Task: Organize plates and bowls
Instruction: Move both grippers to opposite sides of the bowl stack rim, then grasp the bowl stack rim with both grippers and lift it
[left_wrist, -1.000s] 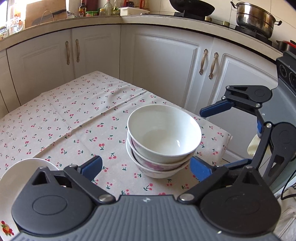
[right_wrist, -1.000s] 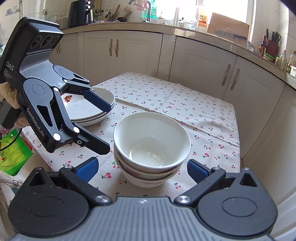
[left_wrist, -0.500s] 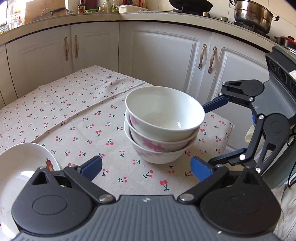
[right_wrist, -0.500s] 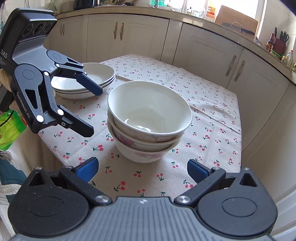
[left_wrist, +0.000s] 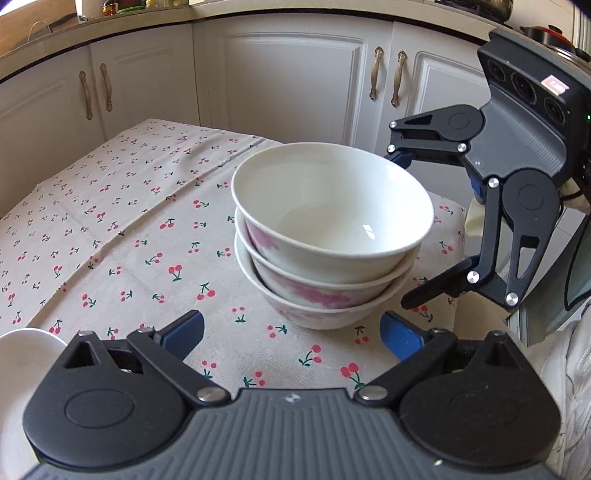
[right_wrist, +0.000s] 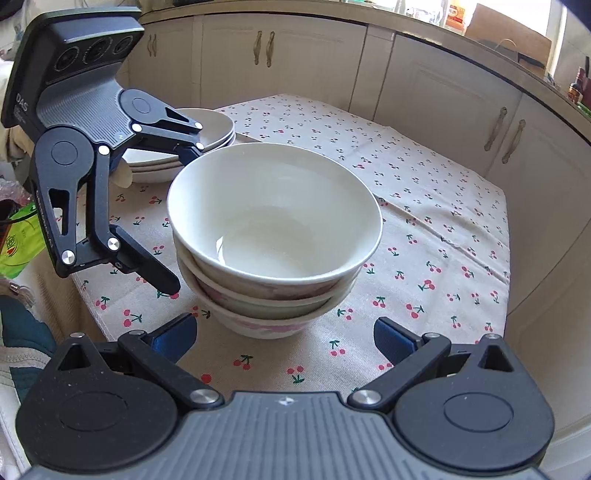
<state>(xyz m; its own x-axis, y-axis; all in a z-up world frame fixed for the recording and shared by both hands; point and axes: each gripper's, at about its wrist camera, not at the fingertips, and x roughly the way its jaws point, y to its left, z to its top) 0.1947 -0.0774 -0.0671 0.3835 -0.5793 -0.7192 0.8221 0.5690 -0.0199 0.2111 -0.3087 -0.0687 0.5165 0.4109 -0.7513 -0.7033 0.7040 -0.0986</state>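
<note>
A stack of three white bowls (left_wrist: 328, 240), the lower ones with pink flowers, stands on the cherry-print tablecloth (left_wrist: 122, 229); it also shows in the right wrist view (right_wrist: 273, 236). My left gripper (left_wrist: 291, 328) is open and empty just short of the stack's base. My right gripper (right_wrist: 282, 334) is open and empty on the opposite side, equally close. Each gripper shows in the other's view, the right (left_wrist: 402, 225) and the left (right_wrist: 184, 218), jaws wide around the stack's sides without touching. A stack of white plates (right_wrist: 207, 140) sits behind the left gripper.
White cabinets (left_wrist: 295, 81) curve round behind the table. The table's edge (left_wrist: 458, 221) lies close behind the bowls. A plate rim (left_wrist: 22, 347) shows at lower left. A green packet (right_wrist: 18, 240) lies off the table at left.
Both grippers have moved lower and closer to the bowl stack from opposite sides. Both stay open. The bowls have not moved.
</note>
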